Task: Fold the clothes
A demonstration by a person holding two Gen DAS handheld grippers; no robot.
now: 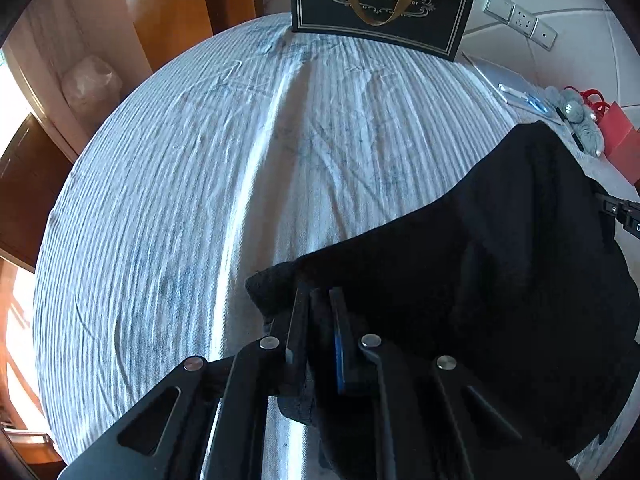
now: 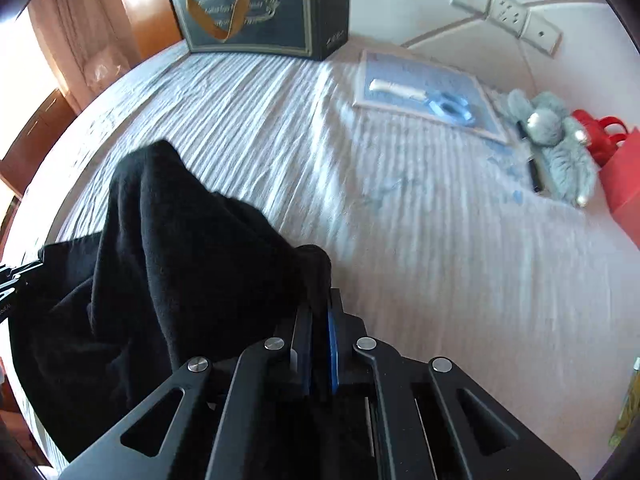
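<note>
A black garment [image 1: 500, 248] hangs between both grippers above a bed covered with a white-and-grey striped sheet [image 1: 192, 184]. My left gripper [image 1: 320, 296] is shut on one edge of the garment at its left side. My right gripper [image 2: 320, 304] is shut on another edge of the black garment [image 2: 160, 248], which drapes down to the left in the right wrist view. The other gripper shows at the right edge of the left wrist view [image 1: 624, 212] and at the left edge of the right wrist view [image 2: 12, 276].
A black gift bag [image 1: 384, 4] with a gold ribbon handle stands at the far end of the bed. A blue-grey pad with a white-handled tool [image 2: 420, 92], a grey plush toy [image 2: 556, 140] and a red bag [image 2: 620, 176] lie at the far right. Wall sockets [image 2: 508, 12] are behind.
</note>
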